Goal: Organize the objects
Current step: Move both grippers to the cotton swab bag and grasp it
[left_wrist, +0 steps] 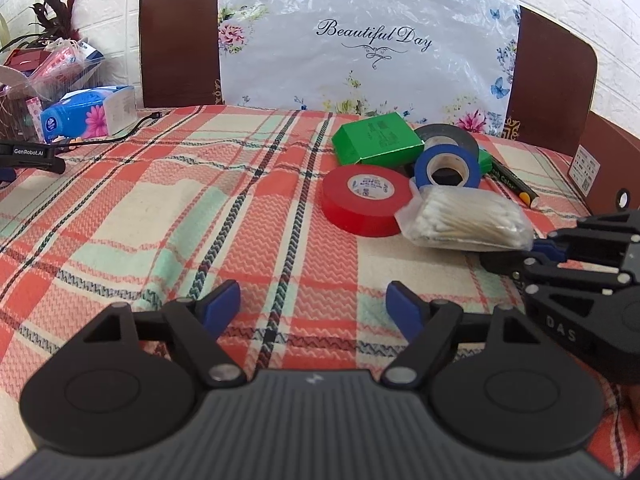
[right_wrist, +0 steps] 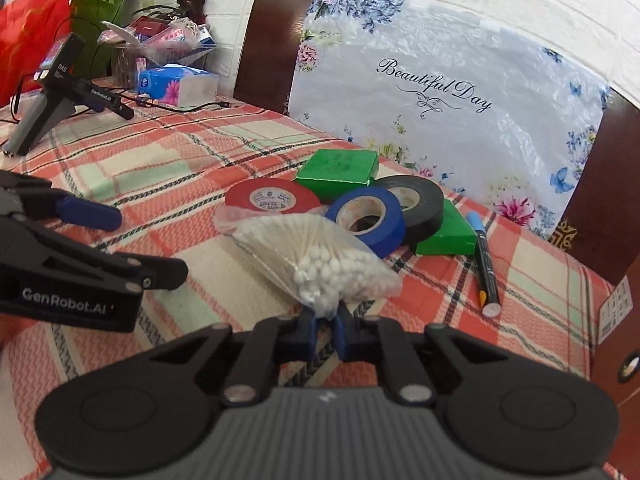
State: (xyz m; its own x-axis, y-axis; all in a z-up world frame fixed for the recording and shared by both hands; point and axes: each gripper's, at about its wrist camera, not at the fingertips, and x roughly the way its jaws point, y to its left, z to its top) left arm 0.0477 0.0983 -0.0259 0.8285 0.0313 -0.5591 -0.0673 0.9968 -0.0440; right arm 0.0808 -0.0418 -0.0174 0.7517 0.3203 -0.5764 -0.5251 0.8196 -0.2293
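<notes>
Cotton swabs in their clear plastic bag (right_wrist: 316, 256) are pinched by just one corner in my right gripper (right_wrist: 325, 330); thin film could slip. My left gripper (left_wrist: 314, 306) gapes empty.

A home bedroom — plaid bedspread (left_wrist: 160, 200), dark headboard (left_wrist: 176, 40), tissue box (left_wrist: 88, 112).

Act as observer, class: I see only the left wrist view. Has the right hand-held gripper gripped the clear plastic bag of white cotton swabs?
Observer: Yes. The right hand-held gripper is shut on the near end of the clear plastic bag of white cotton swabs.
Operator: What does the far end of the black marker pen look like?
Observer: The black marker pen has a light blue far end, next to the nearer flat green cardboard box.
</notes>
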